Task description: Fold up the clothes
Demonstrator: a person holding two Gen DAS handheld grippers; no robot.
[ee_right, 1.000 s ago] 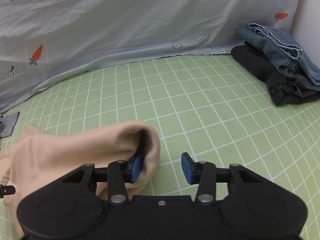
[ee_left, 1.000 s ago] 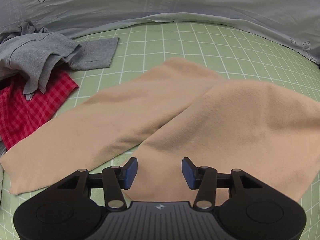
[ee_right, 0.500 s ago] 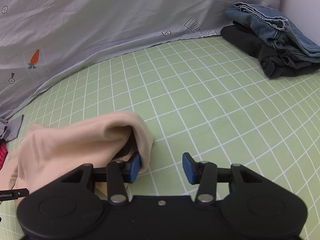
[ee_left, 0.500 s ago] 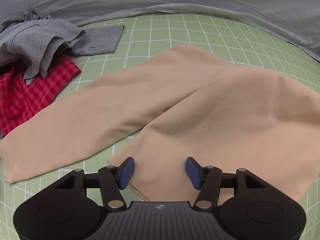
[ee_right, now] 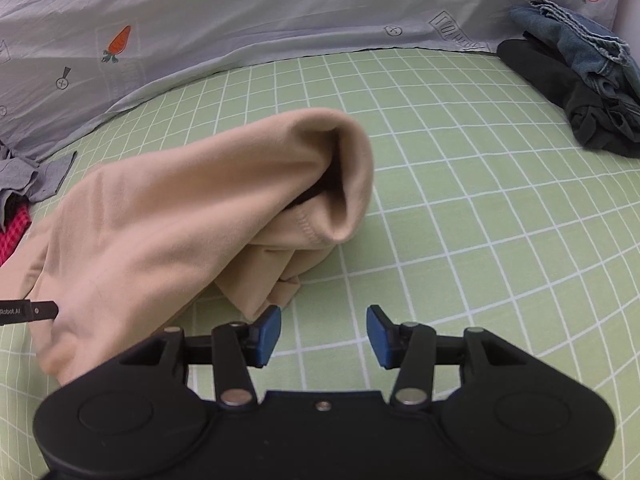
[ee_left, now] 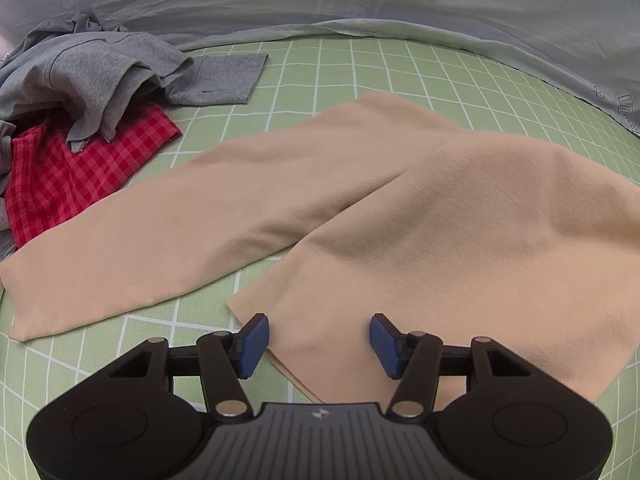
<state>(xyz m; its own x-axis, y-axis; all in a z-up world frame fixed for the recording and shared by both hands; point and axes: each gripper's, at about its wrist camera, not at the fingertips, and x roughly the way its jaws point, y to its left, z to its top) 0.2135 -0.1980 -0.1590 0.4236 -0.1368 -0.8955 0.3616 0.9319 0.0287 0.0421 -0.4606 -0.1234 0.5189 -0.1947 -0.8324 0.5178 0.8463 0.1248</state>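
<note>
A beige pair of trousers (ee_left: 280,208) lies spread on the green grid sheet (ee_left: 360,68), its two legs splayed toward me. My left gripper (ee_left: 319,344) hovers open over the hem of the nearer leg (ee_left: 400,280), with cloth beneath the jaws but not pinched. In the right wrist view the trousers' waist end (ee_right: 224,200) sits bunched up with its opening gaping. My right gripper (ee_right: 323,336) is open just in front of that bunch. Its left pad (ee_right: 268,334) is close to the lowest fold, and only green sheet (ee_right: 480,200) shows between the jaws.
A grey garment (ee_left: 100,68) lies on a red checked cloth (ee_left: 72,176) at the left. Blue jeans (ee_right: 580,48) on a black garment (ee_right: 580,108) are piled at the back right. A pale carrot-print sheet (ee_right: 240,12) rises behind. A black gripper tip (ee_right: 28,312) shows at the left edge.
The right gripper has drawn back from the waist end, whose fold earlier hung over its left pad. The left view shifted slightly, and the near leg's hem corner now shows.
</note>
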